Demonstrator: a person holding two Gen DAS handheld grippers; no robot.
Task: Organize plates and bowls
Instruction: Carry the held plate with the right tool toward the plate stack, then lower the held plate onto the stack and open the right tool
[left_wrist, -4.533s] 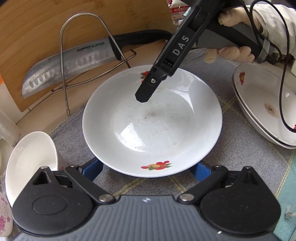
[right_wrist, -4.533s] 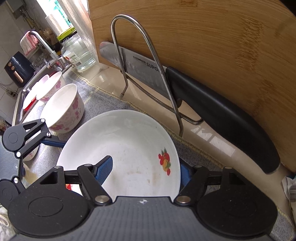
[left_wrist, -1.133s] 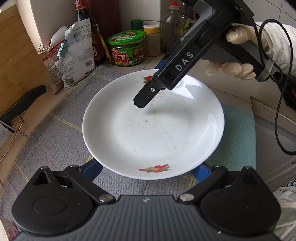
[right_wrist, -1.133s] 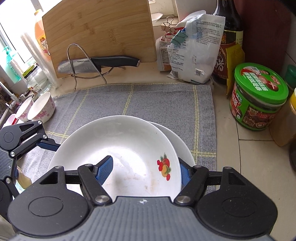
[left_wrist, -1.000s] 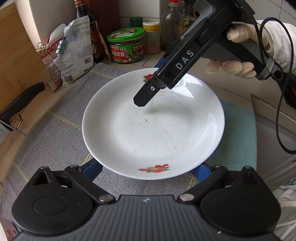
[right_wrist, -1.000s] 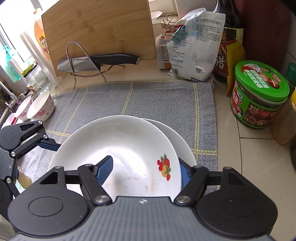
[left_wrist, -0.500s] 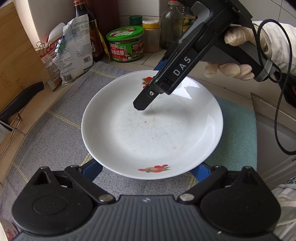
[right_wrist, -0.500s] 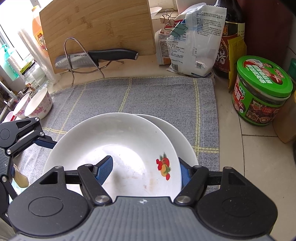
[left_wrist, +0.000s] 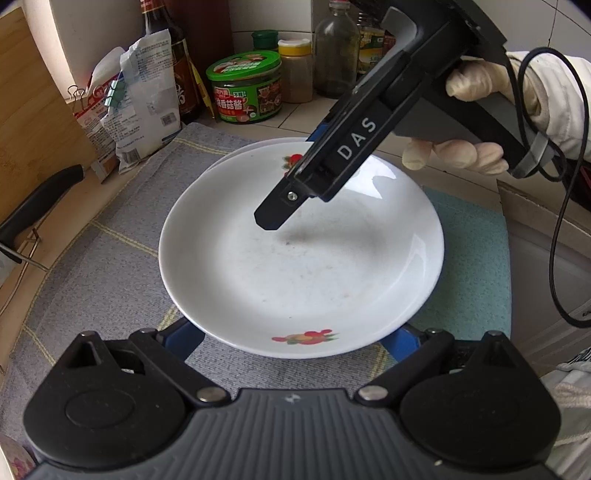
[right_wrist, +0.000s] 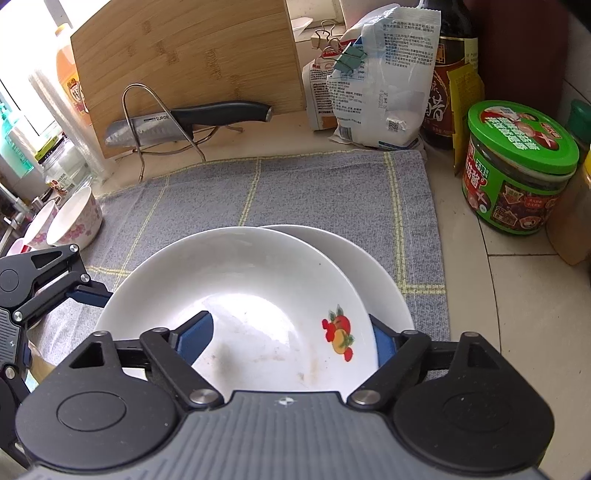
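2 white plates sit stacked on the grey cloth (right_wrist: 321, 192) that covers the counter (right_wrist: 517, 295): the top plate (right_wrist: 243, 295) lies shifted left over the lower plate (right_wrist: 369, 258), whose right rim shows beside it. Your right gripper (right_wrist: 284, 339) has just been opening its jaws; they now stand apart, 1 blue finger over the top plate's inside and the other outside its near-right rim, pads not pressing. Your left gripper (left_wrist: 295, 339) reaches the opposite edge, with its blue fingers under that rim; I cannot tell whether its jaws clamp the plate. Far left, 2 flowered bowls (right_wrist: 74, 218) stand at the cloth's edge. Behind the cloth a knife (right_wrist: 184, 122) rests in a wire rack against a cutting board (right_wrist: 184, 51), and a green-lidded jar (right_wrist: 517, 166) stands far right.
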